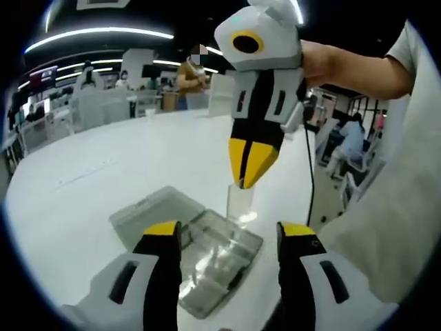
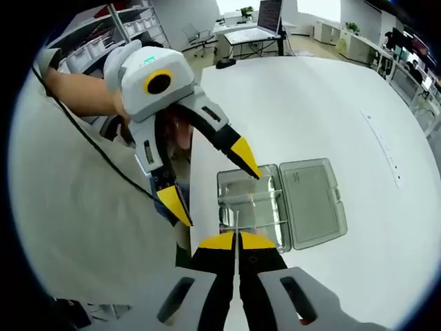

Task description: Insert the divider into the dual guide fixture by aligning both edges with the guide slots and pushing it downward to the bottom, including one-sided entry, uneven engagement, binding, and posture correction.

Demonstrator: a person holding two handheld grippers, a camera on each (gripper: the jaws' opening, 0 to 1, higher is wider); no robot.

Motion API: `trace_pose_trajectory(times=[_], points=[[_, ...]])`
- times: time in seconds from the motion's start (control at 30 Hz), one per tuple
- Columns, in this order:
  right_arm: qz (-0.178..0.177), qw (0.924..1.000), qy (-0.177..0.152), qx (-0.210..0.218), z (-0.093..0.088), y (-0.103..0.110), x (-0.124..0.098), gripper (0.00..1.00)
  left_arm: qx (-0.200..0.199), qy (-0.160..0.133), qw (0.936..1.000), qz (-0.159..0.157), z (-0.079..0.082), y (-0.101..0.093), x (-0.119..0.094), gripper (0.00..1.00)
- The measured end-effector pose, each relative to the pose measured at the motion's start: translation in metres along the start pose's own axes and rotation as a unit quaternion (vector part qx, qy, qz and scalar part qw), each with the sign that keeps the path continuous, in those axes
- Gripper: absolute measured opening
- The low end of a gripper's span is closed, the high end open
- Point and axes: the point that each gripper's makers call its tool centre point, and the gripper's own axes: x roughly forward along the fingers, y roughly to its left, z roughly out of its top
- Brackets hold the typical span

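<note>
Clear divider [image 1: 240,204] pinched at top edge by right gripper [image 1: 247,181], held above open transparent box [image 2: 279,201] at 12 o'clock of closed jaws. Left gripper [image 2: 215,181] spread, empty. Divider judged thin, light, slippery, slightly flexible; best gripped mid-top edge.

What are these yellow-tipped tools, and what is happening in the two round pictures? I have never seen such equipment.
A person holds one hand-held gripper in each hand; a small camera rides on each, so each picture looks forward along its own two jaws.

In the left gripper view, the left hand-held gripper is open at the bottom, and the right hand-held gripper comes down from above, shut on a thin clear plastic divider.

In the right gripper view, the right hand-held gripper grips that divider edge-on, and the open left hand-held gripper is at the left.

On the white table lies a clear plastic compartment box with its lid open.
</note>
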Motion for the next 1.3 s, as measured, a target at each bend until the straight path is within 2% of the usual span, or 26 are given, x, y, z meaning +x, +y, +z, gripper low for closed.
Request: trace_pose_trajectory(times=[0.2,0.23,0.37,0.77,1.3], points=[[-0.004,0.9999,0.013,-0.008,-0.006,-0.003,0.006,0.0,-0.018,0.006,0.9997,0.017,-0.001,0.001,0.0,0.6],[-0.006,0.9998,0.018,-0.008,-0.008,-0.004,0.007,0.0,-0.022,0.015,0.9993,0.025,-0.004,0.002,0.0,0.61],[-0.014,0.9992,0.034,-0.016,-0.016,-0.009,0.013,0.0,-0.018,0.014,0.9992,0.033,-0.002,0.003,0.001,0.66],[-0.028,0.9972,0.063,-0.028,-0.033,-0.018,0.029,0.0,-0.032,0.017,0.9987,0.036,-0.008,0.005,0.003,0.7],[-0.034,0.9968,0.059,-0.041,-0.032,-0.021,0.043,0.0,-0.041,0.022,0.9984,0.031,-0.013,0.008,0.009,0.7]])
